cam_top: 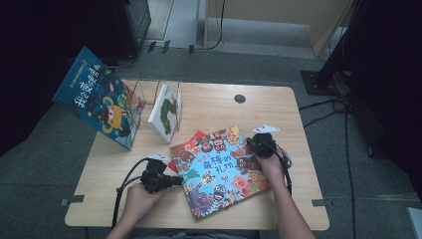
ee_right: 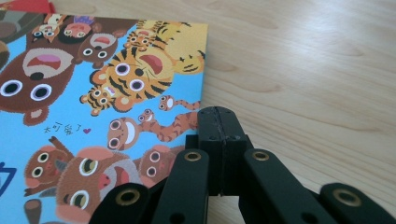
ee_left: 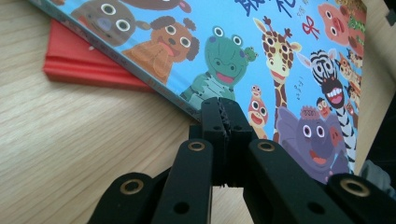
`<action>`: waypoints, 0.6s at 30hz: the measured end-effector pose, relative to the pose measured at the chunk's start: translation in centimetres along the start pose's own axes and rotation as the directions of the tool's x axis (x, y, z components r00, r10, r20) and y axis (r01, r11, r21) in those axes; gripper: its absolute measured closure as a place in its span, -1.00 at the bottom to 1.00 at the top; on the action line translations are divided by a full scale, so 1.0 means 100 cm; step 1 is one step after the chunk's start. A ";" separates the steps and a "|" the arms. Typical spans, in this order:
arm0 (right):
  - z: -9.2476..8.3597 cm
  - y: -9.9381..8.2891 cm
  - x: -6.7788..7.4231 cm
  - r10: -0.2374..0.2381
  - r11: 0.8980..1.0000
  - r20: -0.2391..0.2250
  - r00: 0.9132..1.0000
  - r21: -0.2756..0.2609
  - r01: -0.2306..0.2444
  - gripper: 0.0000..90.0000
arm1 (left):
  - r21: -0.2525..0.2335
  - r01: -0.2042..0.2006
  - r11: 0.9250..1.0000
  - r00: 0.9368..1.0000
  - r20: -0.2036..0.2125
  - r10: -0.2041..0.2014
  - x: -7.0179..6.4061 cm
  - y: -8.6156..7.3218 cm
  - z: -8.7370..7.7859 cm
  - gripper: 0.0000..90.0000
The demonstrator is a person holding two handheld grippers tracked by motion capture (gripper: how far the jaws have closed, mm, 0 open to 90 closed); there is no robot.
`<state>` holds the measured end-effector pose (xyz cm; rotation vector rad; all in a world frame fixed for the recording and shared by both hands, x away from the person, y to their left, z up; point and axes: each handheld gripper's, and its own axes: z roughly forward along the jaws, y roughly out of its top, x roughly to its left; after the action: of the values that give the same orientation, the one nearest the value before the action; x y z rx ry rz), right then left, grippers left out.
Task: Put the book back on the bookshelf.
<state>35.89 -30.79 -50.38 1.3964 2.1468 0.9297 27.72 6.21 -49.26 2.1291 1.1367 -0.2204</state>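
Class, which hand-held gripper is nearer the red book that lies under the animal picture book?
Left. The left hand-held gripper sits just below the red book, at the animal picture book's left edge; the right hand-held gripper is across that cover.

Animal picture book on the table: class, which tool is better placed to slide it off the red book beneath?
Probably the left tool: shut, at the animal picture book's edge beside the red book; the right tool sits at the far side.

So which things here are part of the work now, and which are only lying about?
In the work:
- animal picture book
- left gripper, shut at its edge
- right gripper, shut at its edge

Lying about:
- red book underneath
- blue book
- white book in the rack
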 end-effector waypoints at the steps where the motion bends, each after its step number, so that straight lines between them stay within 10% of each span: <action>1: -0.003 0.000 -0.002 0.011 1.000 0.003 1.000 -0.009 -0.011 1.00 | 0.001 -0.007 1.000 1.000 0.000 0.007 -0.002 0.001 0.002 1.00; 18: -0.042 -0.027 -0.010 0.071 0.995 -0.020 0.997 -0.071 -0.072 1.00 | 0.036 -0.045 0.998 0.998 0.045 0.043 -0.007 0.022 0.016 0.96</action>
<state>31.86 -33.70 -49.42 1.4434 2.0664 1.0389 29.29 3.91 -49.05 2.1690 1.0667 -0.2684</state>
